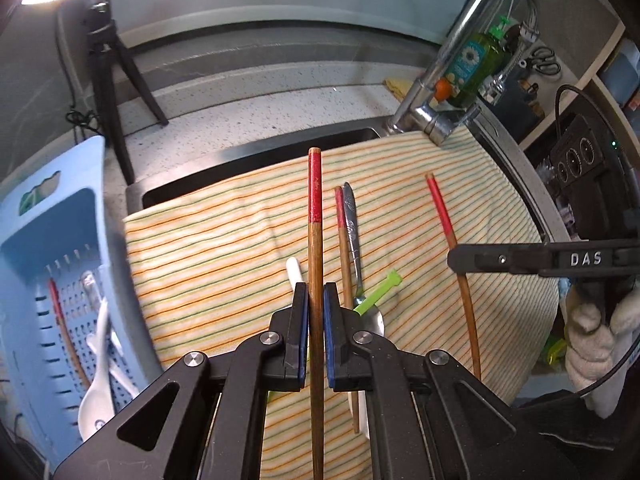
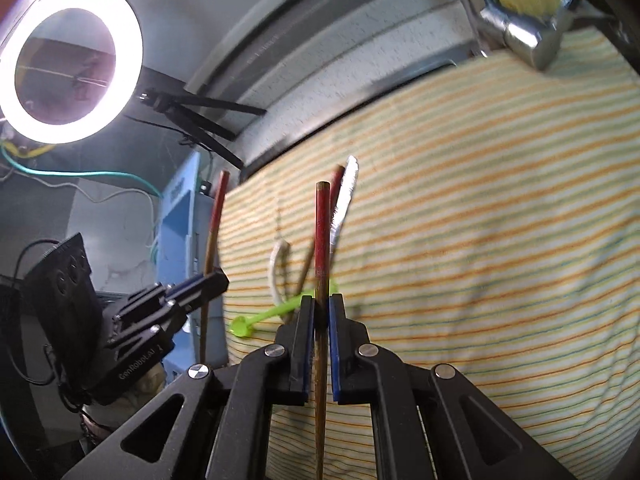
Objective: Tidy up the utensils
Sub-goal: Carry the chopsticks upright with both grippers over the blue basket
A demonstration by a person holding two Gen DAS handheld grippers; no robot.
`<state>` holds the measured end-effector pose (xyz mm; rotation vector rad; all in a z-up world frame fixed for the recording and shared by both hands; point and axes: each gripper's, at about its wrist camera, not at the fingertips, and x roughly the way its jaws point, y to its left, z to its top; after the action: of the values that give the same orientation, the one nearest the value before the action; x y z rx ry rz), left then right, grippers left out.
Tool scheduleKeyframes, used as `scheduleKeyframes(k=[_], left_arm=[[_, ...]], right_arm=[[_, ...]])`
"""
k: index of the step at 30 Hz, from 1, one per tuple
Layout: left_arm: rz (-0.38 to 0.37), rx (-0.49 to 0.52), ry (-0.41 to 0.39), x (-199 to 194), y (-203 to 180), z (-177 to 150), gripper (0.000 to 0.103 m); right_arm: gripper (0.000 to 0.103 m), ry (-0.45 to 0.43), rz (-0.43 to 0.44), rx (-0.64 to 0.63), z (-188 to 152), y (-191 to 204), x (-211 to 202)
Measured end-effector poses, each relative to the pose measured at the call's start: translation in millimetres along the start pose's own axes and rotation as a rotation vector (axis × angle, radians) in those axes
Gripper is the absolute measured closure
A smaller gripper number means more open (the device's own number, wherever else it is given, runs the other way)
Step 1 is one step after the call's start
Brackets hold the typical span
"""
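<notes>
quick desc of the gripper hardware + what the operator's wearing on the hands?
Both grippers are black, with angular linkage arms, silver pivot pins and blue pads on the fingers. The left gripper has "GenRobot.AI" in white on its body and a black camera block. The right gripper has "DAS" on its side and a thin black cable looping off it. The right hand wears an off-white knit glove.

My left camera looks steeply down along its fingers, close over the striped cloth (image 1: 224, 264), basket (image 1: 48, 264) at left. My right camera, also near, faces the same cloth (image 2: 480, 220); each sees the other gripper.
</notes>
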<state>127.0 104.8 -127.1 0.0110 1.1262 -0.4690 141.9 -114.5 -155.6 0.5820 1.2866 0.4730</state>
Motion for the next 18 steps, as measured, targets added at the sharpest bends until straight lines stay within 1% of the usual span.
scheduleKeyframes(k=[6,13,18], left_arm=[[0.023,-0.072,-0.063,-29,21,-13,0.098],[0.059,-0.197,-0.108,-54,61,-38,0.097],[0.107,-0.268,-0.130,-67,91,-56,0.098]], right_arm=[[0.097,-0.018,0.045,-0.087,8,43,0],[0.097,0.012,0.105,-0.165,14,99,27],[0.097,0.053,0.150,-0.210,15,141,54]])
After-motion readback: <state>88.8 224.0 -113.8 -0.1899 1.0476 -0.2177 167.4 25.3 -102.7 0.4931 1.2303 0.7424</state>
